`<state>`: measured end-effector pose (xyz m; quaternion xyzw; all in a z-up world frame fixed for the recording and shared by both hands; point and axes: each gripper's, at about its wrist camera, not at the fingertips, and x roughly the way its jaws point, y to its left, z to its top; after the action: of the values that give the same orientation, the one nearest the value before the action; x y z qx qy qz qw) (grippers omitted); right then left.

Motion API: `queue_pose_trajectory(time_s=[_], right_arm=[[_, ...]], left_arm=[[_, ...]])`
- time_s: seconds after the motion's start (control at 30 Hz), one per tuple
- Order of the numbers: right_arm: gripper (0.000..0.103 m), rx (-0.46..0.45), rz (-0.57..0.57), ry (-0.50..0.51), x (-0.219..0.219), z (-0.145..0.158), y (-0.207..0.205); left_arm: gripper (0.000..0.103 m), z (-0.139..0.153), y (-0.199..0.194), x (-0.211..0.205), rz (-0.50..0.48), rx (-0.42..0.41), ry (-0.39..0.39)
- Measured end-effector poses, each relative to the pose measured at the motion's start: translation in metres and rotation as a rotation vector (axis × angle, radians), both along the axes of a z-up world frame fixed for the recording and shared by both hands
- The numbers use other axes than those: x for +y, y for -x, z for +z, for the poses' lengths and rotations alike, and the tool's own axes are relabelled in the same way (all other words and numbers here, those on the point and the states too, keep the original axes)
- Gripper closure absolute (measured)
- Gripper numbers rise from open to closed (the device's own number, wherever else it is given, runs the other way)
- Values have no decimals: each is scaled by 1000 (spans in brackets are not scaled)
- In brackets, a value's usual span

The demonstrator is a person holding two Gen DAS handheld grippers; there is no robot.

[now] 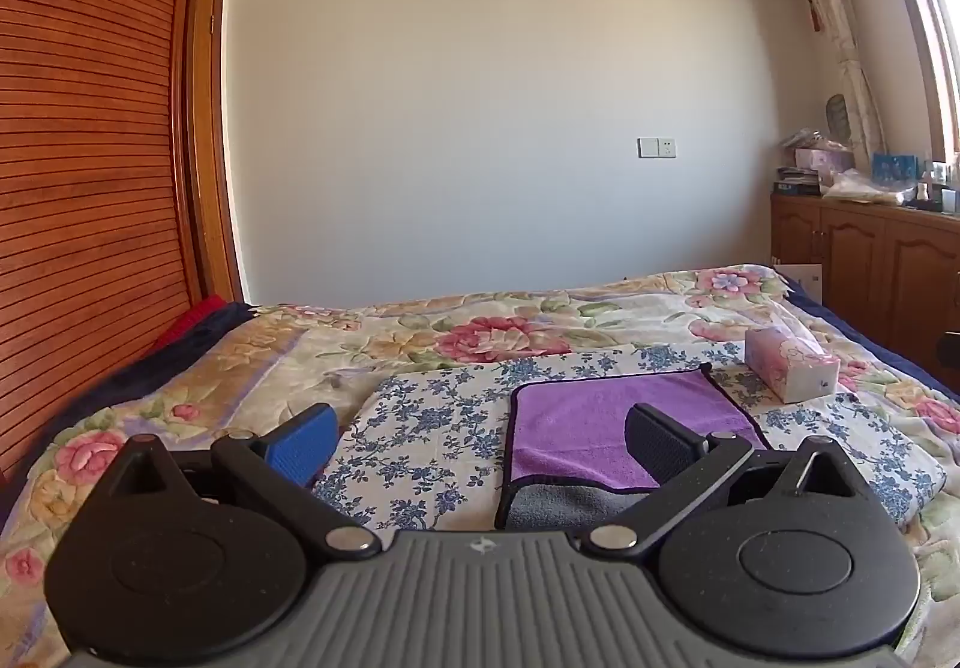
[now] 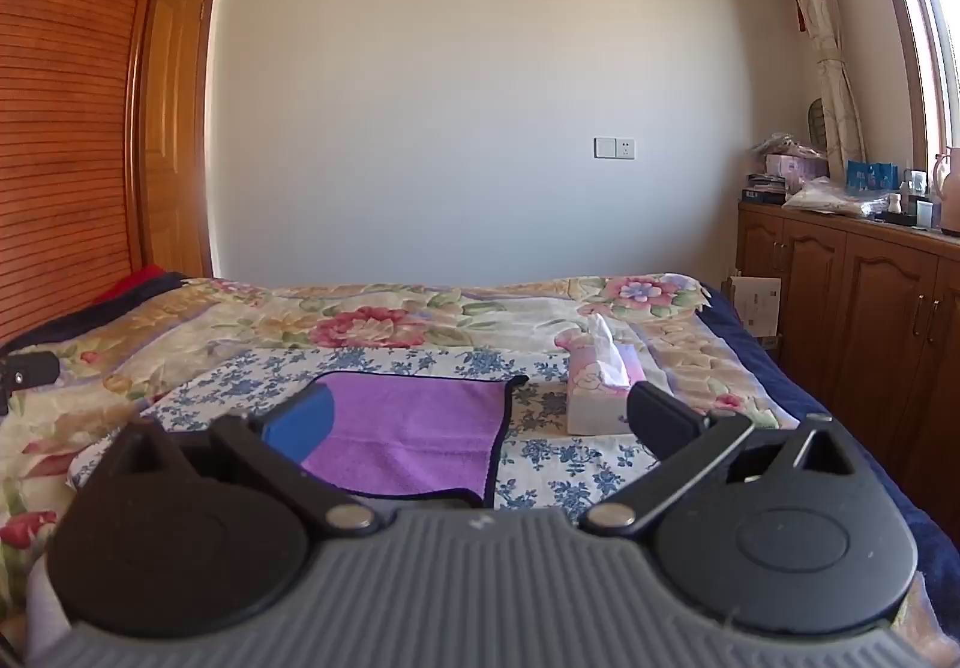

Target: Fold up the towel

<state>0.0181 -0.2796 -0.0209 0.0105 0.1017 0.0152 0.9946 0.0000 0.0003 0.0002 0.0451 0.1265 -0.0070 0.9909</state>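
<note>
A purple towel (image 1: 606, 416) with dark trim lies on a blue-flowered cloth (image 1: 432, 428) on the bed. Its near edge shows a grey underside (image 1: 564, 506), folded over. My left gripper (image 1: 480, 440) is open and empty, held above the bed with the towel ahead and to the right between its fingers. In the right wrist view the towel (image 2: 420, 428) lies ahead and to the left. My right gripper (image 2: 474, 422) is open and empty above the towel's right edge.
A tissue box (image 1: 792, 368) stands on the bed right of the towel; it also shows in the right wrist view (image 2: 594, 398). A floral quilt (image 1: 480, 332) covers the bed. A wooden wardrobe (image 1: 90, 158) stands left, low cabinets (image 2: 852, 296) right.
</note>
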Motion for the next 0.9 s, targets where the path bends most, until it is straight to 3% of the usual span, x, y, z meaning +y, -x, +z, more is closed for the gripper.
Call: queue_pose_trajectory(time_s=[0.9], right_arm=[[0, -4, -1, 1, 0, 0, 0]], left_arm=[[0, -1, 0, 0, 0, -4, -6]])
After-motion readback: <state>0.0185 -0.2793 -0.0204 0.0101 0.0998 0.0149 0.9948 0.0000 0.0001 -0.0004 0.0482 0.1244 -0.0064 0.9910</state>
